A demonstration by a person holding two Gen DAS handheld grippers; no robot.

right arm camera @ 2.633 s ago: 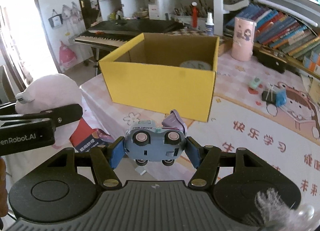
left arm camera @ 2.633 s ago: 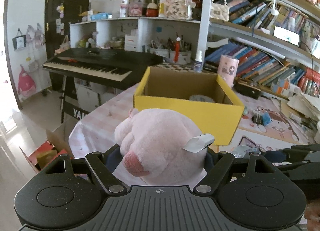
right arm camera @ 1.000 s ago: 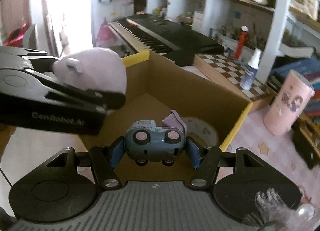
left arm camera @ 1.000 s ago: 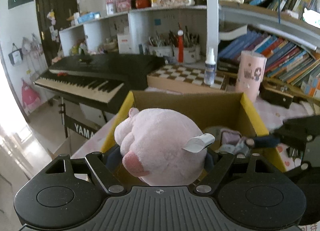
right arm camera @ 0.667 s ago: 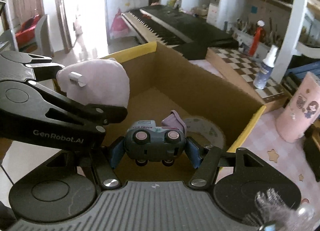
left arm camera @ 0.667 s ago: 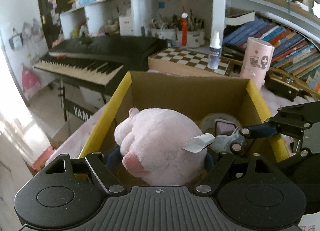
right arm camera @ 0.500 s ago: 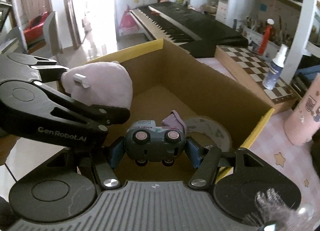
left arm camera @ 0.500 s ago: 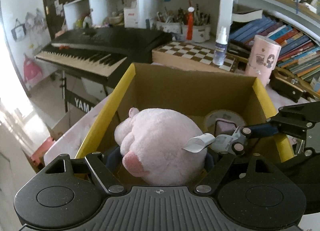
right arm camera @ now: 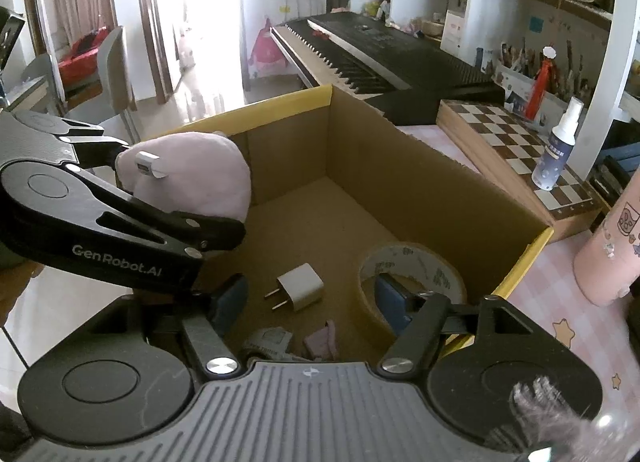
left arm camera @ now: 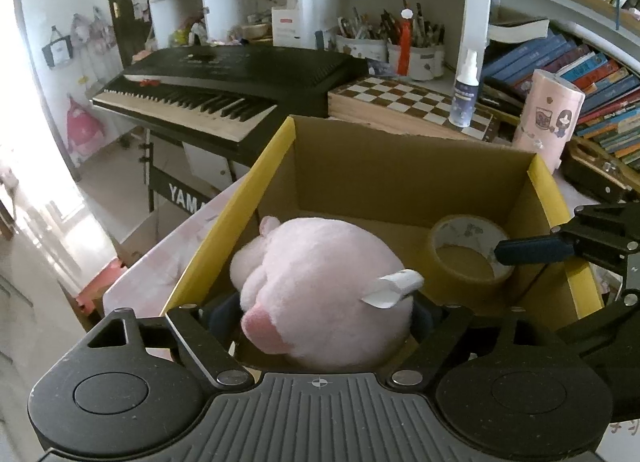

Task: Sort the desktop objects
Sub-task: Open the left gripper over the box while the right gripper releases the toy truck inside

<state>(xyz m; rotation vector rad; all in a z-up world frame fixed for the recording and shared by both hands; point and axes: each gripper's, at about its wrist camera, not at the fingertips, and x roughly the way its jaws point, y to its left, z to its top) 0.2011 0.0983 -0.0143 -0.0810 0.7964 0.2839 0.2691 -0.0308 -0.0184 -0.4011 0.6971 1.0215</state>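
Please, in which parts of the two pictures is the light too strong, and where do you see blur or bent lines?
Left wrist view: daylight washes out the left edge; the white shelf post bows from the fisheye lens. Right wrist view: the doorway glare at upper left hides detail; the round pink plush toy and yellow cardboard box stay sharp; the lower right corner is smeared.

Black ribbed body; blue-padded jaws

The plush toy [left arm camera: 320, 294] is soft, fuzzy pink cloth with a glossy white tag. The box [right arm camera: 420, 190] is matt brown cardboard inside, with yellow edges. The tape roll [right arm camera: 416, 266] looks papery and slightly shiny. The charger plug [right arm camera: 300, 287] is smooth white plastic with metal prongs. Both tools are matt black plastic.
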